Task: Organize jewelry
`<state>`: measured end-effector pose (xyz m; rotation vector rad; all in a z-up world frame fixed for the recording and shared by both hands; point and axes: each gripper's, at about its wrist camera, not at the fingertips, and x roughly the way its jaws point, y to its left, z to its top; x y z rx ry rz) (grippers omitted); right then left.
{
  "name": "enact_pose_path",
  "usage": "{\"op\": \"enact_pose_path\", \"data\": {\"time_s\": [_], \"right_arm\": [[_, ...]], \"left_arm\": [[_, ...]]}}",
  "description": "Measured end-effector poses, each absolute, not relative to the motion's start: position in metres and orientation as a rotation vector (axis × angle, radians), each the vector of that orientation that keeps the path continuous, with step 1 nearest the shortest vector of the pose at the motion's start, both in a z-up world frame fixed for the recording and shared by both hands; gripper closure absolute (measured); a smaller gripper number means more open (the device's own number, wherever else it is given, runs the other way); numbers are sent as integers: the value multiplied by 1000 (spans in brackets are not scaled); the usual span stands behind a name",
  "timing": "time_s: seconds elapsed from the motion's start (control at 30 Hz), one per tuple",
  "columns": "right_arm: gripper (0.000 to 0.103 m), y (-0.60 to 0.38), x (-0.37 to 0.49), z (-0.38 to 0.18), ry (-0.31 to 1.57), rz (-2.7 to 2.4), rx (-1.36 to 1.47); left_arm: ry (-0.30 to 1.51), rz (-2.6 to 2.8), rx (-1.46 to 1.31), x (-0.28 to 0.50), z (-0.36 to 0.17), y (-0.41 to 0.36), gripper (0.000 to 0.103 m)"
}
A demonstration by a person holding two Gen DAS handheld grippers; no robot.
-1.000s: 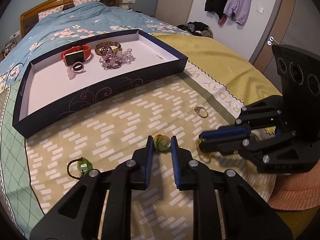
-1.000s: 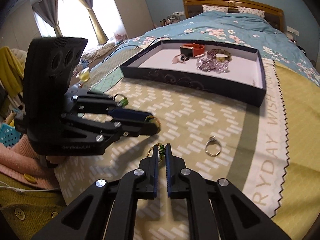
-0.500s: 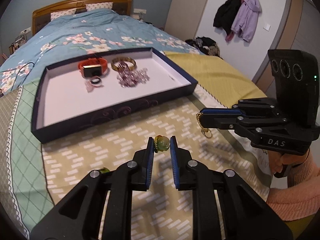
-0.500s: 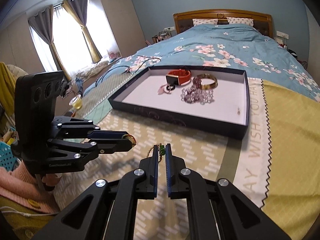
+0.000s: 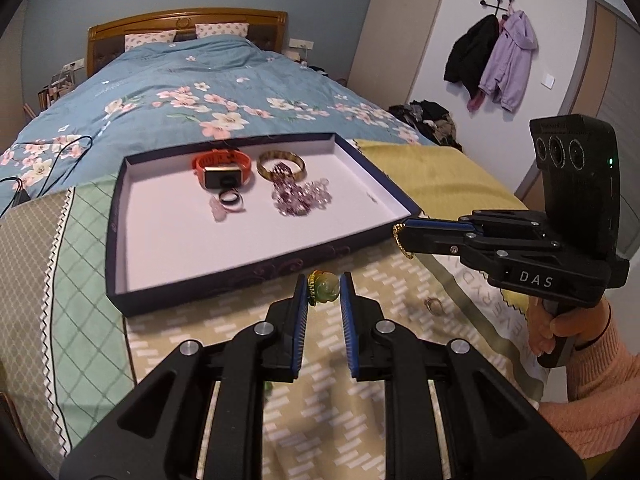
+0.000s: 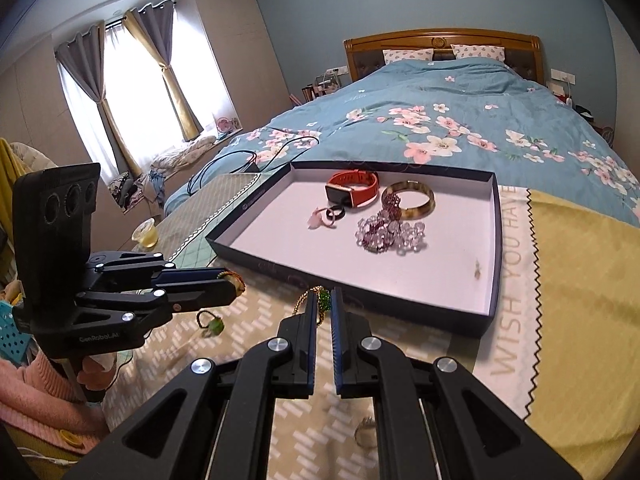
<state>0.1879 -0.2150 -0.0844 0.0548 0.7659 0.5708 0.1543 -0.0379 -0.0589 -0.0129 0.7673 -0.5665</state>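
Observation:
My left gripper (image 5: 324,285) is shut on a pale green carved pendant (image 5: 325,290), held in the air just before the near wall of the dark blue tray (image 5: 240,276). My right gripper (image 6: 323,299) is shut on a gold chain with a dark green bead charm (image 6: 322,301), also near the tray's front wall (image 6: 400,312). In the tray lie an orange watch (image 5: 222,168), an amber bangle (image 5: 280,162), a clear purple bead bracelet (image 5: 300,198) and a dark ring (image 5: 231,199). A ring (image 5: 434,305) and a green pendant on a cord (image 6: 212,323) lie on the cloth.
The tray rests on a patterned yellow-green cloth (image 5: 400,280) spread over a bed with a blue floral duvet (image 5: 180,92). A black cable (image 6: 240,160) lies on the duvet left of the tray. A plastic cup (image 6: 145,234) stands at the bed's left side.
Both grippers have lifted off the cloth with their pieces and moved toward the tray, which now fills more of each view. The ring and corded pendant stay on the cloth.

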Motion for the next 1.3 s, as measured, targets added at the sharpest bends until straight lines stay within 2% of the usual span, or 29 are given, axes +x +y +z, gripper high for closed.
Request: {"op": "enact_pose_path", "data": {"time_s": [1.3], "right_arm": [[98,-202,240,-80,760,536,3]], "left_arm": [[751,-457,-26,208,-51,-26,87]]}}
